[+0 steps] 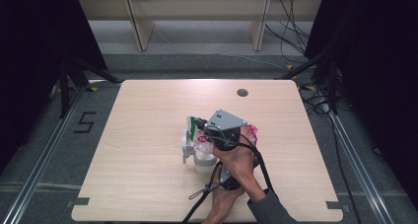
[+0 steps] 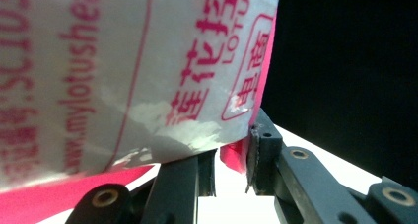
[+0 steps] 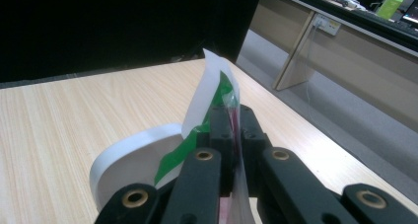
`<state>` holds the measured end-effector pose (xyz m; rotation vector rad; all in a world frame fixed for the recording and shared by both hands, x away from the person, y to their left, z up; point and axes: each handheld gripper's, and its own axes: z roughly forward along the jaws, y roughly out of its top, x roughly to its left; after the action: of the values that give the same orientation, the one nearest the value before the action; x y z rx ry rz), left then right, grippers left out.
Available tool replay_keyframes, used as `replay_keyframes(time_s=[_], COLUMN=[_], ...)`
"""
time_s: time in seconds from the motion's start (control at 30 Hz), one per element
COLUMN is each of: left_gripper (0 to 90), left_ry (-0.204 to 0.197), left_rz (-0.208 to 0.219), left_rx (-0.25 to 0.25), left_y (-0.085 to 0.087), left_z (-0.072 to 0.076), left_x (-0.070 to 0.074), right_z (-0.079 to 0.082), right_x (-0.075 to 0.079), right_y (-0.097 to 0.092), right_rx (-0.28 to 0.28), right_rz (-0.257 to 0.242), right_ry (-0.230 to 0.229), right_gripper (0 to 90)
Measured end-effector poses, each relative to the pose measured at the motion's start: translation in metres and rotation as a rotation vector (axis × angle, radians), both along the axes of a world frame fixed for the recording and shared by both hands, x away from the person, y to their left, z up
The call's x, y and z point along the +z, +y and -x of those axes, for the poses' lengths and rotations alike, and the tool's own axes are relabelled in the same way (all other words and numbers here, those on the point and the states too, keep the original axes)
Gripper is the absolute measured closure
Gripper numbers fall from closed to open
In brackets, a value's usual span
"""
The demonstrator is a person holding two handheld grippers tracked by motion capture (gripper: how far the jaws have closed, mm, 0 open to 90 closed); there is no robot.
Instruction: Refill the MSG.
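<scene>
My right gripper (image 3: pixel 231 116) is shut on the thin edge of a white and green packet (image 3: pixel 212 93), which stands up from between the jaws. In the high view that gripper (image 1: pixel 201 124), with its grey plate, is at the table's middle, the white and green packet (image 1: pixel 191 126) at its tip. My left gripper (image 2: pixel 231 157) has the lower pink corner of a white packet with pink print (image 2: pixel 123 66) pinched between its jaws. From above, a pink packet edge (image 1: pixel 253 132) pokes out to the right of the hands, and the left gripper lies mostly under the right hand.
A white cup-like container (image 1: pixel 204 161) stands on the wooden table (image 1: pixel 148 110) just left of the hands, with a white curved piece (image 1: pixel 186 145) beside it. That curved piece (image 3: pixel 130 167) lies under the right jaws. Black cables (image 1: pixel 202 192) trail toward the front edge.
</scene>
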<state>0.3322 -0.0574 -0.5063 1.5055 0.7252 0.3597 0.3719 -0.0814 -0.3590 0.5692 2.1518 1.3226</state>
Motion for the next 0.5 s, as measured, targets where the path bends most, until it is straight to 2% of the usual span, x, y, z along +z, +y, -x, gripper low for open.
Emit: replay_keyframes(time_s=[0.17,0.23,0.33,0.47,0.5], left_gripper=[76.1,76.1,76.1,76.1,76.1], left_ry=[0.0,0.0,-0.001,0.0,0.0], left_rz=[0.001,0.001,-0.003,0.0,0.001], left_rx=[0.0,0.0,0.0,0.002,0.001], left_y=[0.0001,0.0,0.0003,0.0002,0.0], left_z=[0.0,0.0003,-0.0002,-0.0001,0.0], left_x=[0.0,0.0001,-0.0002,0.0,-0.0002], right_z=[0.0,0.0007,-0.0003,-0.0002,-0.001], right_x=[-0.0007,-0.0001,-0.0011,-0.0008,-0.0007], right_y=[0.0007,0.0006,0.0015,0.0015,0.0008], right_rx=[-0.011,-0.01,-0.002,-0.003,-0.003], right_rz=[-0.001,-0.001,0.008,0.007,0.006], right_ry=[-0.007,0.005,-0.013,-0.003,-0.019], right_gripper=[89.2,89.2,89.2,89.2,89.2])
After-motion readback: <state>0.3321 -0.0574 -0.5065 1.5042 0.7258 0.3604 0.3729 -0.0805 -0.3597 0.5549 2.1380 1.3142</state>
